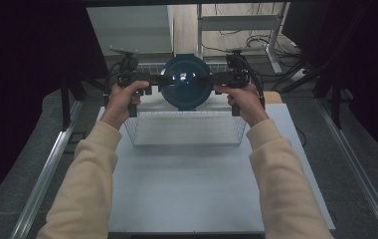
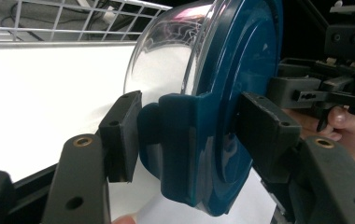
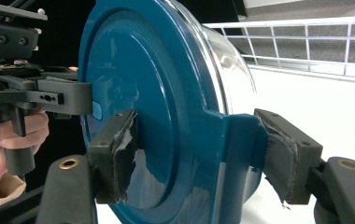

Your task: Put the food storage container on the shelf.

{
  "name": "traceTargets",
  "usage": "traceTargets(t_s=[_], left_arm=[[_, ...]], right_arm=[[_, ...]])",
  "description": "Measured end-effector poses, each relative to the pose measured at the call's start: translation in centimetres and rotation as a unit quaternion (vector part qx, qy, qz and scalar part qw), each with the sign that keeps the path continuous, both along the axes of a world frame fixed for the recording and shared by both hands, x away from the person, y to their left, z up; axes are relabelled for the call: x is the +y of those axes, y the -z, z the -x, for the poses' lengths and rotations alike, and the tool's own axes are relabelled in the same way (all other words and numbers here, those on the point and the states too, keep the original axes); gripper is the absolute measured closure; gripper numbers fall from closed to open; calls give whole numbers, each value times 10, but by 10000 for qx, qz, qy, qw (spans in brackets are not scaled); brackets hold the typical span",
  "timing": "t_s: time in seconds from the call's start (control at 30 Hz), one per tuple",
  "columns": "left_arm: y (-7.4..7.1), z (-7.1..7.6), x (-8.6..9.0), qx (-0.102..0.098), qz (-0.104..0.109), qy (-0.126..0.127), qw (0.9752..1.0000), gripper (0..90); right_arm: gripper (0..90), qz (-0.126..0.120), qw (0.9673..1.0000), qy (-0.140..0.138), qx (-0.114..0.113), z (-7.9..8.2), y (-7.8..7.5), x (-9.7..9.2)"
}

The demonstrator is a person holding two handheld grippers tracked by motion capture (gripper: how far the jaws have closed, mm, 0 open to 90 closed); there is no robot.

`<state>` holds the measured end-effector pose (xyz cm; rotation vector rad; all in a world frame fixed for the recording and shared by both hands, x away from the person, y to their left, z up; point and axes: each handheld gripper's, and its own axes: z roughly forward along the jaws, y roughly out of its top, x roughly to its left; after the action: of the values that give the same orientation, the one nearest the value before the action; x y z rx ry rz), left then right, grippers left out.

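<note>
Container: a round clear bowl with a dark teal lid [image 1: 185, 82], carried between the two grippers above the far edge of the wire basket [image 1: 186, 128].
Orientation: the container is tipped on its side, so its short axis, from lid to bowl bottom, runs about level; in the high view the rounded clear bottom faces the person and the lid faces away.
Lid: its flat round face stands upright, with a teal side tab at each gripper.
Left gripper [image 2: 185, 135]: clamped on the tab [image 2: 175, 140] at its side of the lid rim, one pad on the bowl side and the other on the lid's flat face.
Right gripper [image 3: 199, 149]: clamped on the opposite tab [image 3: 234, 140], one worn pad against the lid's face and the other behind the tab on the bowl side.
Grippers' line: they point at each other from opposite sides, the container straight between them, each gripper visible beyond the lid in the other's view.
Table [image 1: 197, 194]: white, below the grippers and the basket.
</note>
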<state>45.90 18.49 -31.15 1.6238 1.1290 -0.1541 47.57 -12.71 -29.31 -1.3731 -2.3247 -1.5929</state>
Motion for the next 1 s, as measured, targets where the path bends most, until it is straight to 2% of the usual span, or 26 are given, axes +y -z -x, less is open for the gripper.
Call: traceTargets(t_s=[0.13,0.3,0.37,0.43,0.6,0.7,0.8,0.93,1.0], left_arm=[[1,-4,0,68,59,-42,10000,419],[5,-12,1,243,230,-124,9994,422],[8,-17,1,380,343,-147,9986,422],[11,-21,0,489,464,-148,9976,417],[21,-31,0,692,634,-98,9955,394],[26,-35,1,802,722,-114,9941,377],[33,-37,0,753,830,-108,9936,353],[34,-36,0,662,852,-115,9941,351],[35,-34,-1,588,786,-246,9949,326]], right_arm=[[320,-32,10000,36,25,-3,1,0],[311,-207,9993,166,261,-12,4,-1],[293,-241,9988,248,361,-14,6,0],[266,-270,9978,325,517,-18,9,1],[261,-491,9937,471,895,-28,17,-4],[258,-565,9914,606,1009,-30,20,-3],[252,-665,9880,756,1169,-32,24,-3],[246,-680,9887,746,1111,-33,26,-3],[196,-614,9898,749,1049,-32,25,-1]])
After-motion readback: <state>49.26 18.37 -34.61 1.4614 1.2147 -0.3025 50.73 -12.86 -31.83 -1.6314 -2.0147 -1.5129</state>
